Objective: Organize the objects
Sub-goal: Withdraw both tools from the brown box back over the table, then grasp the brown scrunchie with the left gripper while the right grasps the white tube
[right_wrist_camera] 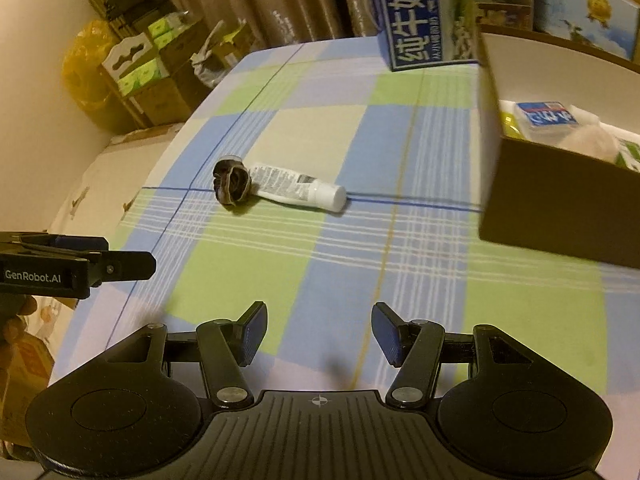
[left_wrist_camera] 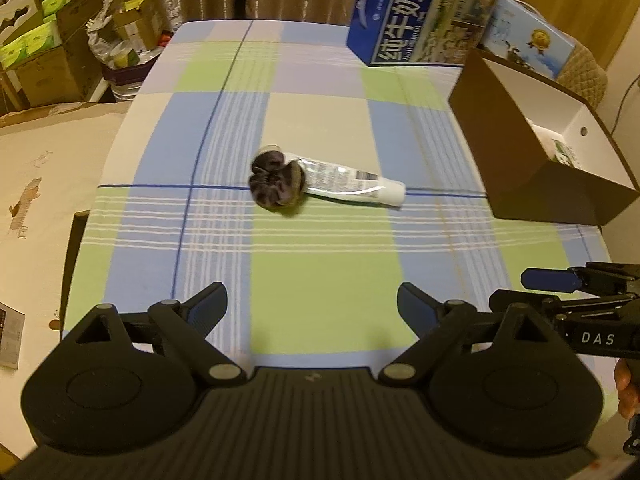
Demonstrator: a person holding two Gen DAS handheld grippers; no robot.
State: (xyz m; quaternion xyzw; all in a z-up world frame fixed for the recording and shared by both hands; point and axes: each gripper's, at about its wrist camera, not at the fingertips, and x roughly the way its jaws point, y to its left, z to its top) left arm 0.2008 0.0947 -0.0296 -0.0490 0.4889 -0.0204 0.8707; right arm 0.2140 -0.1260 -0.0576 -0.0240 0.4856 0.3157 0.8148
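A dark purple scrunchie (left_wrist_camera: pixel 277 184) (right_wrist_camera: pixel 233 184) lies mid-table on the checked cloth, touching the flat end of a white tube (left_wrist_camera: pixel 352 185) (right_wrist_camera: pixel 298 187) whose cap points right. My left gripper (left_wrist_camera: pixel 312 308) hovers open above the near part of the table, well short of both, with nothing between its fingers. My right gripper (right_wrist_camera: pixel 318 332) is open too and holds nothing. Each gripper shows at the edge of the other's view, the right gripper (left_wrist_camera: pixel 560 284) and the left gripper (right_wrist_camera: pixel 120 260) seen side-on. A brown storage box (left_wrist_camera: pixel 532 168) (right_wrist_camera: pixel 560 208) with white inside stands at the right.
The box holds several packets (right_wrist_camera: pixel 548 118). A blue milk carton case (left_wrist_camera: pixel 420 16) (right_wrist_camera: pixel 436 12) stands at the table's far side, another printed box (left_wrist_camera: pixel 532 40) behind it. Cardboard boxes with green packs (left_wrist_camera: pixel 44 44) are stacked off the table's left. A hand (left_wrist_camera: pixel 626 388) holds the right gripper.
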